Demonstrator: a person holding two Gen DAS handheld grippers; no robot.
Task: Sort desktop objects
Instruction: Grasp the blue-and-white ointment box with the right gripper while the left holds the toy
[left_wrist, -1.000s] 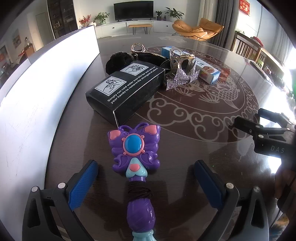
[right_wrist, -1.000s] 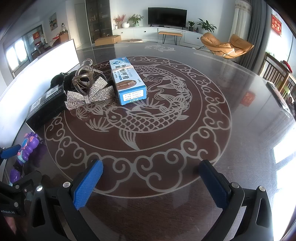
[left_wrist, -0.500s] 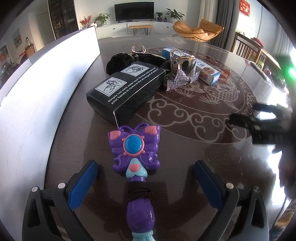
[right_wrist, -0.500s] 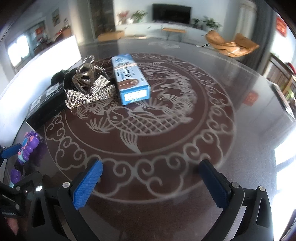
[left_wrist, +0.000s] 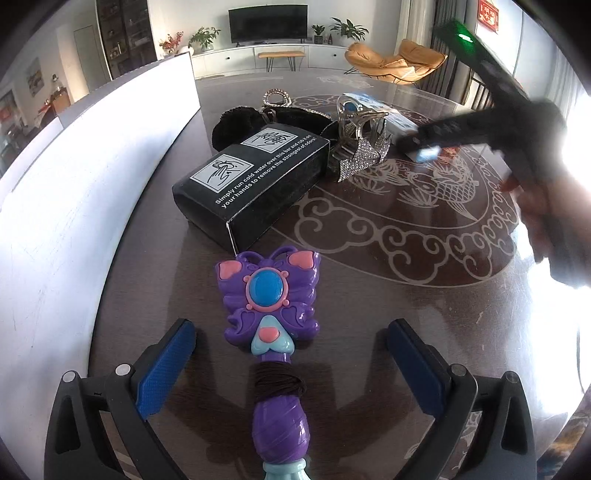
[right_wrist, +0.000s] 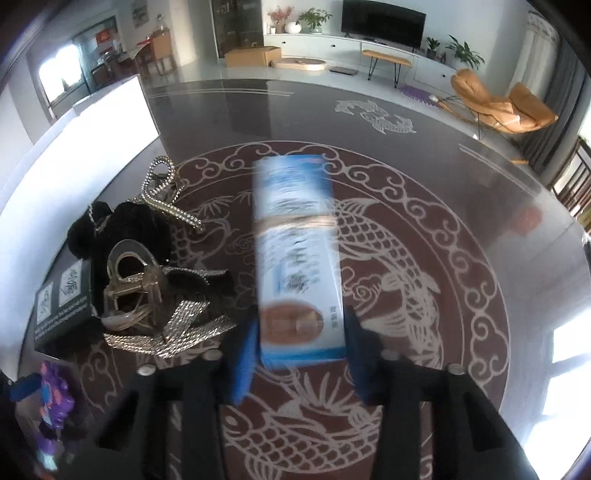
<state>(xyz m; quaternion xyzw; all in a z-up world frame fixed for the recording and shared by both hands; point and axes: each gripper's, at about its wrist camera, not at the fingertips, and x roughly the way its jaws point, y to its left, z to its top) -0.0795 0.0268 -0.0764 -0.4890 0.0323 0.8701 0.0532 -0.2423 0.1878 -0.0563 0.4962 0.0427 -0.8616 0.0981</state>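
Observation:
A purple butterfly wand lies on the dark table, its handle between the blue pads of my open left gripper; the pads stand apart from it. My right gripper has its pads against both sides of the near end of a blue and white box; the frame is blurred. In the left wrist view the right gripper reaches over that box. The wand also shows at the lower left of the right wrist view.
A black printed box, a black fuzzy item, a clear hair claw and a rhinestone bow lie left of the blue box. A white panel stands along the table's left side.
My right gripper has swung forward and left across the table to the blue and white box and closed around its near end. My left gripper and the wand have not moved.

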